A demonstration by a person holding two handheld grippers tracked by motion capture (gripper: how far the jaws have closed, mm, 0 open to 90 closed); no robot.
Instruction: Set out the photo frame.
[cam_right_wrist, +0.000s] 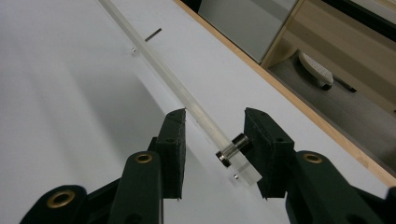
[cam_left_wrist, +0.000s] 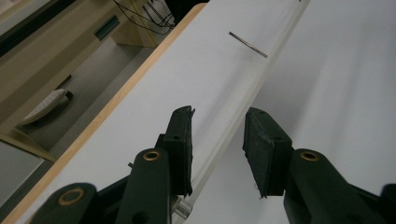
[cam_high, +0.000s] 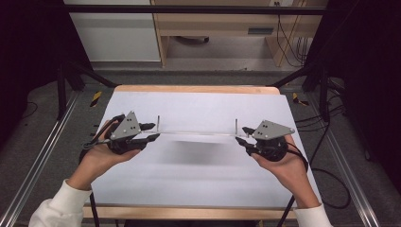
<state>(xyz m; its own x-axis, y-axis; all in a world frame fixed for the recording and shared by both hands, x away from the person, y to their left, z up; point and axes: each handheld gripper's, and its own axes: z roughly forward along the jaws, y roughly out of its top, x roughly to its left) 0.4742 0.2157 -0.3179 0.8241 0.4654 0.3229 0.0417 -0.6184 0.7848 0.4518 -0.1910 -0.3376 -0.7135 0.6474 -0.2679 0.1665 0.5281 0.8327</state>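
A long clear acrylic bar (cam_high: 196,134) hangs level above the white surface (cam_high: 198,184), spanning left to right between the left gripper (cam_high: 152,132) and the right gripper (cam_high: 243,137), with its shadow lying on the sheet just nearer than it. Two thin metal pins (cam_high: 158,124) stand up from the bar, one a little inside each end. In the left gripper view the bar's end (cam_left_wrist: 219,140) runs between the spread fingers (cam_left_wrist: 181,149), close against the left pad, while a visible gap separates it from the right pad — I cannot tell whether it is truly pinched or merely resting there. In the right gripper view the fingers (cam_right_wrist: 173,149) are likewise parted around the bar (cam_right_wrist: 187,95); a small metal stud (cam_right_wrist: 232,150) fixed through the bar's end touches the right pad, and the left pad stands clear of the acrylic. Judging from this, the main risk is a drop: with neither pair of fingers plainly pressing on it, either end of the smooth, slippery bar could slide out and fall to the surface. If only one end let go, the bar would pivot down on the other, and the stud or pins could catch on a pad and twist it. Uneven motion of the two hands would also tilt the bar or pull it lengthwise out of a loose hold — keeping both ends level and moving together looks essential.
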